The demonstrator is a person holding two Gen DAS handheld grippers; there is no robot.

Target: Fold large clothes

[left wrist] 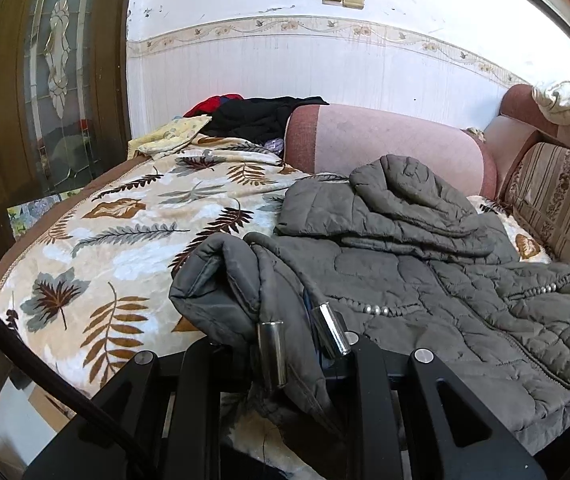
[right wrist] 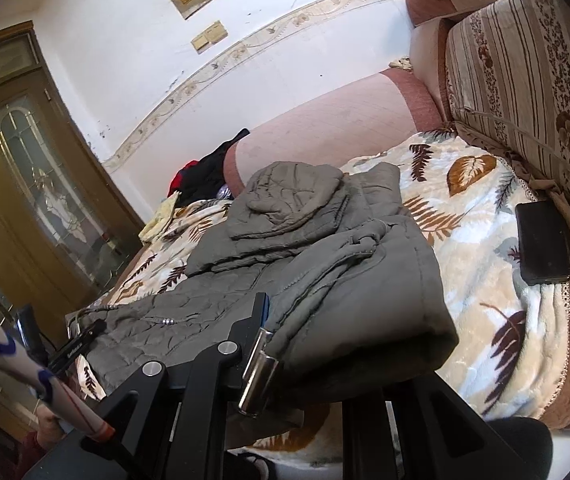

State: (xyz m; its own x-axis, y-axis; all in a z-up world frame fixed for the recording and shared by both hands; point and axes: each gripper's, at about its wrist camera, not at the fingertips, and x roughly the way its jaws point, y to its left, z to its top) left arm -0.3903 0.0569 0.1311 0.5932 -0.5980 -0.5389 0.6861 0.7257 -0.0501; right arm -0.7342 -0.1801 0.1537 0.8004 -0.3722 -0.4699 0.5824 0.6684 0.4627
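Two corners of the grey quilted padded jacket (left wrist: 425, 264), spread on the leaf-patterned plush blanket (left wrist: 97, 240), are clamped by left gripper (left wrist: 301, 332) and right gripper (right wrist: 263, 344); folding toward its hood is needed next.

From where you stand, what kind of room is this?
Most likely a living room in a home. A pink sofa is covered with a leaf-print blanket, a wooden door with decorative glass stands nearby, and a grey quilted coat lies spread on the seat.
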